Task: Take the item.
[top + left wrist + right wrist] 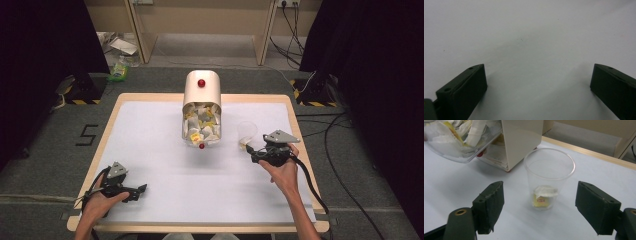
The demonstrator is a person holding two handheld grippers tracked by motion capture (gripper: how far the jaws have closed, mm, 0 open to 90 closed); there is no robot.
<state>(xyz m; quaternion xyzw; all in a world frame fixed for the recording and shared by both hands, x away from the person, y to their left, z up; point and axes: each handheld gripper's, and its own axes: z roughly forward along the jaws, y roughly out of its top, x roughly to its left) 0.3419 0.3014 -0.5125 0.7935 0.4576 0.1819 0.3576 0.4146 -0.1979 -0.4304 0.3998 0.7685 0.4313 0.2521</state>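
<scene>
Cup (549, 173): 1 clear plastic, upright, axis vertical, mouth up, on table (165, 175) just right of dispenser (202, 107) | Tea bag (544, 196): 1 in cup bottom, tag yellow | R gripper (540, 207): jaws wide, cup ahead betw. them, untouched | L gripper (537, 87): wide, nothing held, over bare table.

A black numeral "5" (86, 135) is marked on the grey floor left of the desk (150, 100), legible in the high view. The tea bag (543, 199) inside the clear plastic cup (549, 170) carries a yellow tag with a small red logo; its lettering is too small to read.
</scene>
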